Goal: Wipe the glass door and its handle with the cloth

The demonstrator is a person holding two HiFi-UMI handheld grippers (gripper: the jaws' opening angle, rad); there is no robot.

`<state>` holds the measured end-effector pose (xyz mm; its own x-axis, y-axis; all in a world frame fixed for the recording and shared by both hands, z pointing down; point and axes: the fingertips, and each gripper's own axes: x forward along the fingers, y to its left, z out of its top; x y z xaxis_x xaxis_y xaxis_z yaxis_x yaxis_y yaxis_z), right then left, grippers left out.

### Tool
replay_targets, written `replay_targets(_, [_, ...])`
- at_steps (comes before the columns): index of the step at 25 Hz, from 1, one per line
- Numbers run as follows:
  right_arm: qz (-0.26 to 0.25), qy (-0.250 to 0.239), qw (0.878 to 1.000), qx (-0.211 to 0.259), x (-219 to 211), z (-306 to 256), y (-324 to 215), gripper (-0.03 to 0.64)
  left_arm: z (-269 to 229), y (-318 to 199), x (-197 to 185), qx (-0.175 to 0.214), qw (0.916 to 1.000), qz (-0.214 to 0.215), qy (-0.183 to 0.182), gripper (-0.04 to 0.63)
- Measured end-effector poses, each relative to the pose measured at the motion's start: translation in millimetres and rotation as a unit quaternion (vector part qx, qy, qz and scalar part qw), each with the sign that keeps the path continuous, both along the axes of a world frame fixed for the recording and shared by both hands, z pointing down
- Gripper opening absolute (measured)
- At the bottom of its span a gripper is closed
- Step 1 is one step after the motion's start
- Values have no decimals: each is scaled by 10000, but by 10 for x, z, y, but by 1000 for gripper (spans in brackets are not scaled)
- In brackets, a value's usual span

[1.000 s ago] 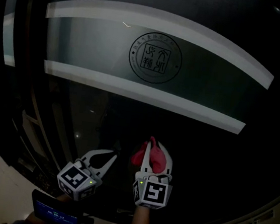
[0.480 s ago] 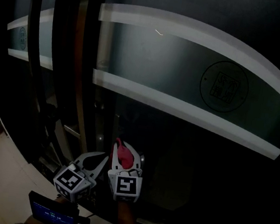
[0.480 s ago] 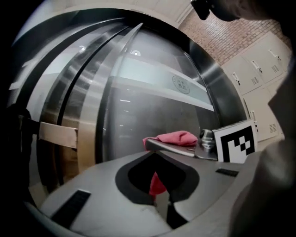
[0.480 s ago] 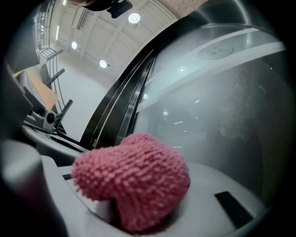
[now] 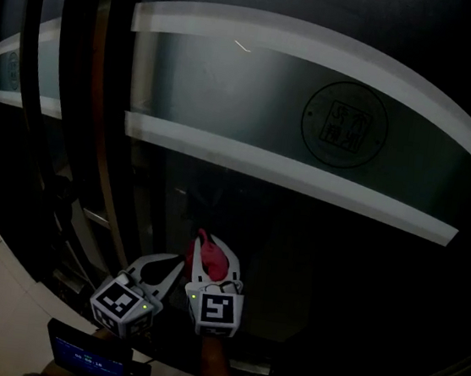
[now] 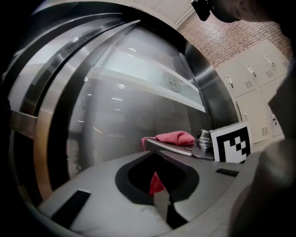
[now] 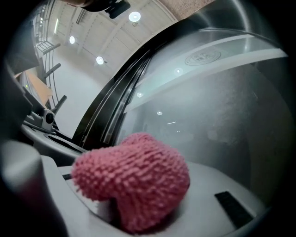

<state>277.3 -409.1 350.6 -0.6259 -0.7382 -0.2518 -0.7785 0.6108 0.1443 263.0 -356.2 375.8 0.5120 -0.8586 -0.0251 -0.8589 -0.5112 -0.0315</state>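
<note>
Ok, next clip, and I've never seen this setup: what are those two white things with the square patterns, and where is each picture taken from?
No robot here: a person holds a hand tool with two fingers in each hand. The wide dark picture comes from a camera on the person's head, looking down at a glass door with two pale bands and a round emblem. The other two pictures come from cameras riding on each tool, looking along its fingers. The patterned cubes are part of the tools. The right gripper is shut on a pink cloth, low down by the glass; I cannot tell whether it touches. The left gripper beside it has its fingers together and holds nothing.
</note>
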Motion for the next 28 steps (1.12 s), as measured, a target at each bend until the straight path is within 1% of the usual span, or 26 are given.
replay_targets(4, [515,8,9987,-32,739,19,-29,51,9,-29,574,-39,9993,371,51,6])
replay_targets(8, [999,34,9950,82,1531,74,-54,51,9,-42,1159,-16,9975,703,91,6])
replay_targets(14, [1783,-65,9839,-50,2773,143,-59,51,23,-38,1943,-42,9939,1095,111,8])
replay_targets(17, [2071,-155,9780,-192,3275,150,-59,51,36,-18,2265,-57,9917,1284,102,12])
replay_targets(18, [2164,-182,9759,-216,3419,144,-58,51,36,-9,2355,-49,9909,1340,93,23])
replay_targets(21, [2377,-291,9706,-242,3764,114,-42,51,28,6,2562,-30,9896,1438,85,28])
replay_targets(23, [2412,-334,9695,-278,3887,111,-44,51,11,4,2648,-13,9891,1468,89,28])
replay_targets(26, [2374,-301,9705,-299,3913,120,-52,51,-4,10,2692,-37,9888,1489,114,28])
replay_targets(28, [2368,-309,9706,-316,3898,121,-50,51,3,12,2652,-55,9896,1435,91,28])
